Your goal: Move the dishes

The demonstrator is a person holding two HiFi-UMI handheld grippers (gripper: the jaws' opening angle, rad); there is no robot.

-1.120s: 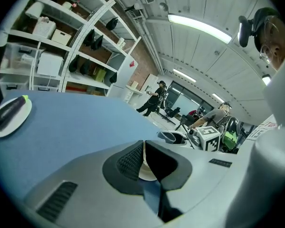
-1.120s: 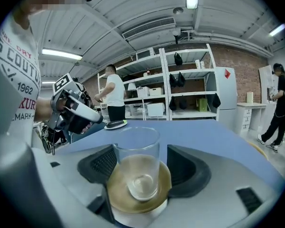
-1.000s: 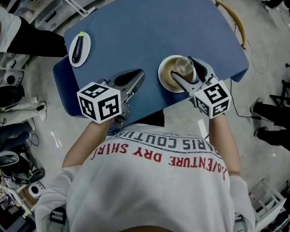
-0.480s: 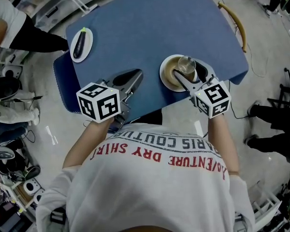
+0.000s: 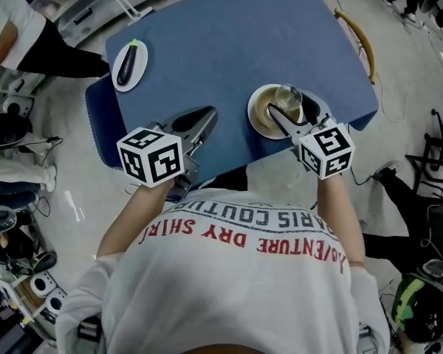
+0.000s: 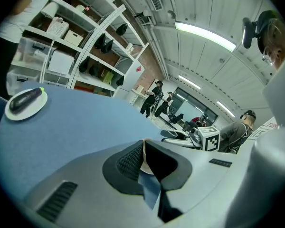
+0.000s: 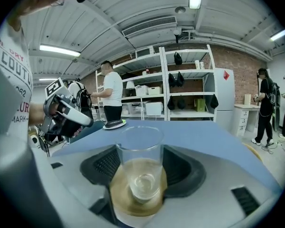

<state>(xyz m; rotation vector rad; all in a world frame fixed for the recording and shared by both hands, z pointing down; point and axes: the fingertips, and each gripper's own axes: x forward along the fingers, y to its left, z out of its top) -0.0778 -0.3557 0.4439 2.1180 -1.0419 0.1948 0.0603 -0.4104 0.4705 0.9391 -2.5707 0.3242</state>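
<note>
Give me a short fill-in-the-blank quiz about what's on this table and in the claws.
The eggplant lies on a ____ plate.
The right claw is closed on a clear ____.
The left claw holds ____.
The table's colour is ____.
Missing words: white, glass, nothing, blue.

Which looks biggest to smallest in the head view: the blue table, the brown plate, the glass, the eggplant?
1. blue table
2. brown plate
3. eggplant and glass: too alike to rank.
</note>
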